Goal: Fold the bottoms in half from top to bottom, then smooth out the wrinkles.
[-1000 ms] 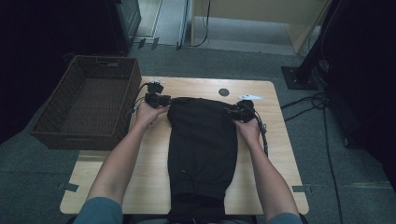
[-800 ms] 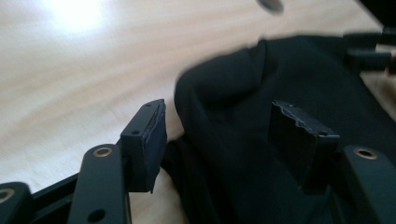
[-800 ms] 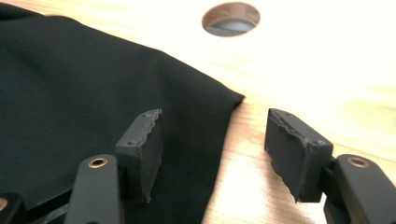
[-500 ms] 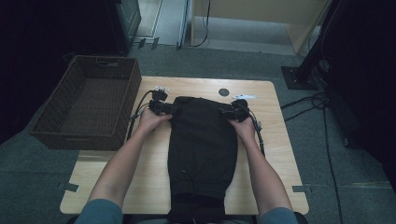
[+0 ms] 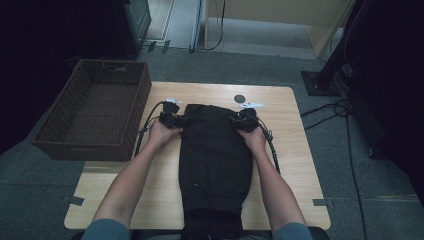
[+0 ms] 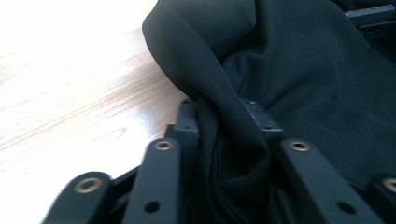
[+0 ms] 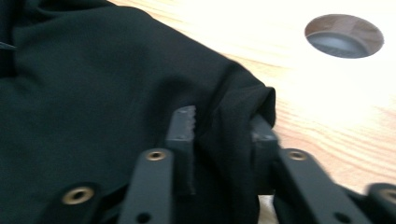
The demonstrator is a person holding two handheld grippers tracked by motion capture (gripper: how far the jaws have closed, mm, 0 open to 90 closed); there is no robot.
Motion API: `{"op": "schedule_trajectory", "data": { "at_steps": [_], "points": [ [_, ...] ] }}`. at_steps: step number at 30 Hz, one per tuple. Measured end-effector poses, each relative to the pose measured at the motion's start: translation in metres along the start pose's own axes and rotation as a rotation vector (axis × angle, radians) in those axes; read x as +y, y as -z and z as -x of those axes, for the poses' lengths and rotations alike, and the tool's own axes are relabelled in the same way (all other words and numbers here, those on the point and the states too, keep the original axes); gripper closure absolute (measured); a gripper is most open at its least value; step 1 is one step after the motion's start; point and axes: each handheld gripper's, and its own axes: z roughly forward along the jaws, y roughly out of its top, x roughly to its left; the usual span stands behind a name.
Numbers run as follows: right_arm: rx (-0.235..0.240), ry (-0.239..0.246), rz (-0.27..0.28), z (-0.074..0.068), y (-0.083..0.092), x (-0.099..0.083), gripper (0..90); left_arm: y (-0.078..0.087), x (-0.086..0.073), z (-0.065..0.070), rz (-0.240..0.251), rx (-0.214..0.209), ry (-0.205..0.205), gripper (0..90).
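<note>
Both grippers are at the far end of the black garment [image 5: 215,155], one on each corner. The left gripper [image 5: 176,120] has just been closing, and in the left gripper view its fingers [image 6: 187,122] are drawn in narrow with a bunched fold of the garment [image 6: 243,154] pinched between them. Same story on the other side: the right gripper [image 5: 239,120] has just been closing too, and in its own view the fingers [image 7: 183,123] clamp the rolled corner of the cloth [image 7: 116,84].

The garment lies flat along the middle of the surface [image 5: 300,165], long and narrow, its near end hanging over the edge by the person. So the laying-out looks done and both far corners are now gripped; what is left, by the look of it, is the fold itself (far end drawn back over the near part) and perhaps a move to the basket [image 5: 95,112].

That wicker basket stands off the left edge of the surface, well apart from the cloth. A round dark port [image 5: 240,98] sits in the wood just beyond the right gripper, also bright in the right gripper view [image 7: 344,36]. Cables trail by both wrists; the left one loops near the basket and could snag on a lift.
</note>
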Motion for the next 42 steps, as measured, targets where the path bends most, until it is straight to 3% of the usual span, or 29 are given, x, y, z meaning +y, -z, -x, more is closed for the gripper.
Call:
{"op": "schedule_trajectory", "data": {
  "at_steps": [3, 8, 12, 14, 17, 20, 21, 23, 26, 30, 32, 34, 37, 42],
  "points": [
    [0.01, -0.023, 0.002, -0.001, 0.001, -0.001, 81.5, 0.0, -0.001, 0.001, 0.001, -0.005, 0.002, 78.9],
    [-0.008, -0.013, -0.016, -0.003, 0.005, 0.0, 85.9, 0.004, -0.001, -0.006, -0.002, -0.049, 0.08, 81.8],
    [0.011, -0.073, 0.011, 0.003, 0.015, 0.016, 86.6, 0.016, 0.013, -0.007, 0.044, -0.031, 0.082, 82.4],
    [0.015, -0.073, 0.041, 0.003, 0.021, 0.031, 86.7, 0.024, 0.027, -0.006, 0.091, -0.017, 0.081, 82.4],
    [0.007, -0.041, 0.106, -0.002, 0.035, 0.063, 86.6, 0.045, 0.055, -0.001, 0.197, 0.04, 0.023, 82.2],
    [0.009, -0.013, 0.248, -0.007, 0.059, 0.097, 86.5, 0.072, 0.08, 0.01, 0.341, 0.132, -0.08, 81.8],
    [0.002, 0.002, 0.289, -0.01, 0.067, 0.106, 86.5, 0.077, 0.084, 0.013, 0.364, 0.152, -0.118, 81.6],
    [-0.015, 0.031, 0.306, -0.015, 0.075, 0.113, 86.4, 0.082, 0.086, 0.016, 0.353, 0.149, -0.126, 81.2],
    [-0.024, 0.066, 0.271, -0.019, 0.075, 0.105, 86.5, 0.083, 0.074, 0.018, 0.314, 0.124, -0.125, 81.3],
    [0.004, 0.075, 0.239, -0.025, 0.08, 0.078, 86.5, 0.089, 0.049, 0.027, 0.27, 0.04, -0.091, 81.3],
    [0.02, 0.086, 0.229, -0.029, 0.089, 0.064, 86.5, 0.094, 0.033, 0.035, 0.249, 0.022, -0.115, 81.2],
    [0.05, 0.085, 0.218, -0.033, 0.098, 0.049, 86.4, 0.098, 0.016, 0.044, 0.229, 0.003, -0.134, 81.1],
    [0.077, 0.093, 0.195, -0.041, 0.109, 0.022, 86.3, 0.1, -0.012, 0.054, 0.209, -0.028, -0.127, 80.8],
    [0.103, 0.075, 0.128, -0.05, 0.109, -0.026, 85.8, 0.089, -0.051, 0.065, 0.129, -0.05, -0.122, 80.3]
  ]
}}
